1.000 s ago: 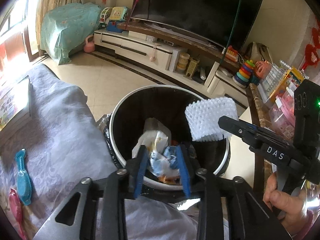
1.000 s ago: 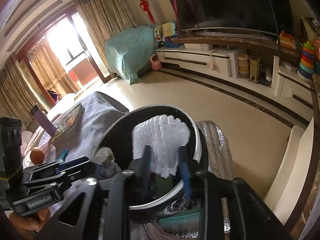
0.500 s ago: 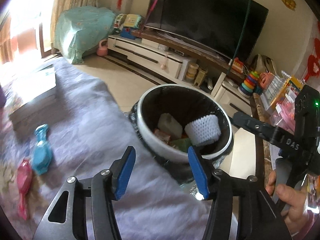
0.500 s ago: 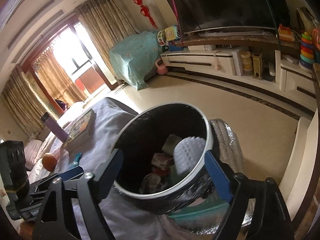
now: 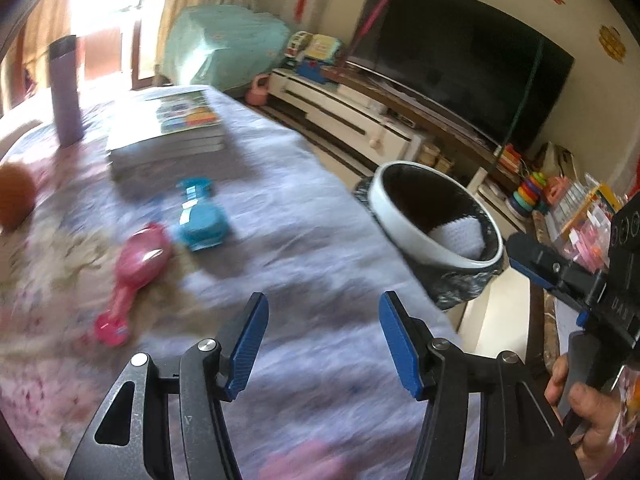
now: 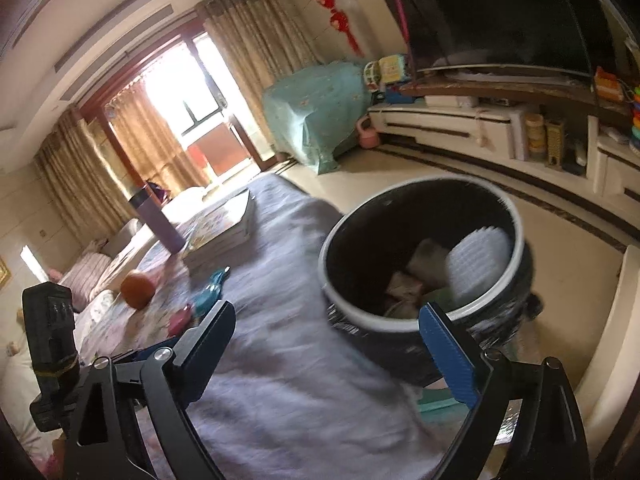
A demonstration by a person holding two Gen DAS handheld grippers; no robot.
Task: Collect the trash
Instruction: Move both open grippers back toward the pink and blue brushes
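A: Beside the table (image 5: 304, 240), the bin (image 6: 420, 320) stands close to its edge, so trash can drop straight in. I see the white foam (image 6: 476, 264) inside already, leaning on the wall.

B: And your tools?

A: My left gripper (image 5: 322, 344) tilts down over the cloth, jaws apart, nothing between. My right gripper (image 6: 344, 356) angles toward the bin, jaws opening wide, empty too.

B: Anything left?

A: Probably not; I judge the brushes (image 5: 200, 216) and orange (image 6: 137, 289) belong there.

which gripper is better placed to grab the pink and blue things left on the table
Probably left. The left gripper faces the pink item and blue item with open, empty jaws; the right gripper faces the trash bin.
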